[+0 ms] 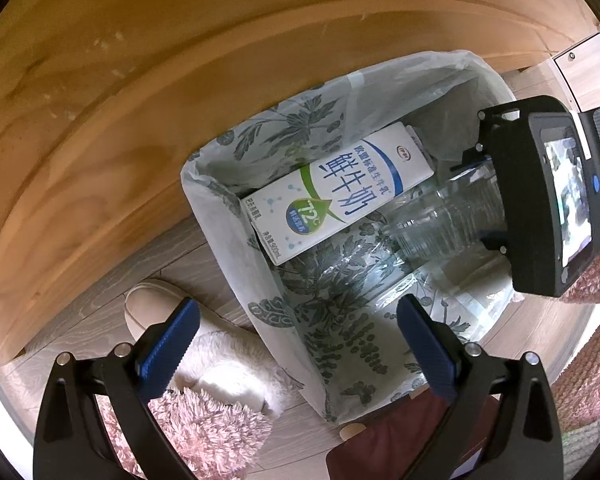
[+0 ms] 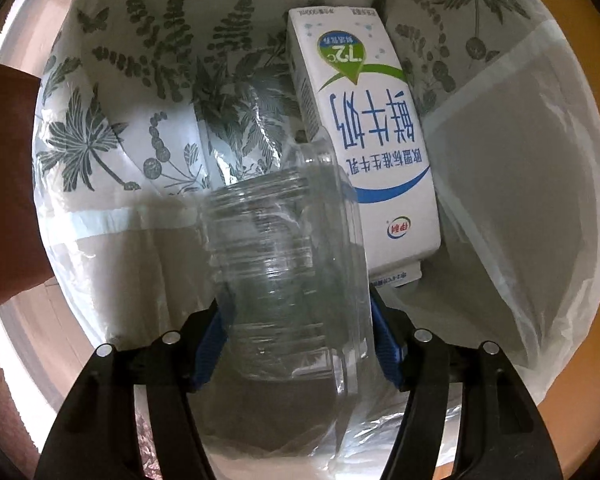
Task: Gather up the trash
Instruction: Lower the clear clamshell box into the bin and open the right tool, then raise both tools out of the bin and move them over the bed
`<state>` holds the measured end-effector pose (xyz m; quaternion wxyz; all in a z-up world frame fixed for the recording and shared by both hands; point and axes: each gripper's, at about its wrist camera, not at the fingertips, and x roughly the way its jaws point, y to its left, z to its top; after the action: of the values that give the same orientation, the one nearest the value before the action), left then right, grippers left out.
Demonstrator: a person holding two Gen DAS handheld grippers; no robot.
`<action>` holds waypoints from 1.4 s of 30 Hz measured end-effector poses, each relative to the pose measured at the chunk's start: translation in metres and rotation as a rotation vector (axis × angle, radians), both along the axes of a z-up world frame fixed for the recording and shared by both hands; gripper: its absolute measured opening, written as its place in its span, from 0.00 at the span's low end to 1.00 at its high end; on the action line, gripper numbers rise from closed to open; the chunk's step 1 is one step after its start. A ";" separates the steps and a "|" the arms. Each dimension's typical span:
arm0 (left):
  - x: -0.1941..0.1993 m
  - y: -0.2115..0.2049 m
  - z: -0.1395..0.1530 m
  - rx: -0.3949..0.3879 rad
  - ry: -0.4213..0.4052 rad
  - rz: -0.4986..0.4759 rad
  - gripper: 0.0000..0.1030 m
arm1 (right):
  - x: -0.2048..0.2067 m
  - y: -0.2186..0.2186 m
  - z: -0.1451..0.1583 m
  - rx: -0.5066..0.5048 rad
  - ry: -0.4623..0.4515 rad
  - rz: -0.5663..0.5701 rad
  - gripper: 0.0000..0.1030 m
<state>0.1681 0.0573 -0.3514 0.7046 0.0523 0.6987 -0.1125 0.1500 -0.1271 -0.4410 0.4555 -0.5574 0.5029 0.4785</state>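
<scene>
Gripping a clear plastic bottle [image 2: 288, 264] in my right tongs [image 2: 300, 344], I hold it over the leaf-print bin [image 1: 236, 264]; inside, a milk carton [image 1: 332, 192] leans at the bottle's two o'clock; my left tongs [image 1: 296, 340] hang apart and empty above the bin's rim, at six o'clock.

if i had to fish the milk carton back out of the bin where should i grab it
Grip the milk carton across its narrow sides near the upper end, coming straight down from above. It leans on the bin liner with its broad face up, and the clear bottle crowds one side.
</scene>
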 end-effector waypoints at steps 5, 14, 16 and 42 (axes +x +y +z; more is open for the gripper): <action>0.000 0.000 0.001 -0.003 -0.003 -0.003 0.93 | 0.001 -0.002 0.003 -0.026 0.012 -0.001 0.61; 0.001 0.000 0.001 -0.001 -0.001 -0.003 0.93 | 0.001 -0.002 0.000 -0.063 0.021 -0.032 0.66; 0.001 0.000 0.001 -0.002 -0.002 -0.004 0.93 | 0.001 -0.003 0.003 -0.061 0.022 -0.036 0.66; -0.006 -0.001 0.033 -0.072 -0.060 0.013 0.93 | -0.012 -0.005 0.089 0.092 -0.053 -0.261 0.81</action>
<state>0.1619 0.0563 -0.3181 0.7275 0.0259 0.6729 -0.1312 0.1378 -0.1318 -0.3521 0.5522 -0.4779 0.5365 0.4229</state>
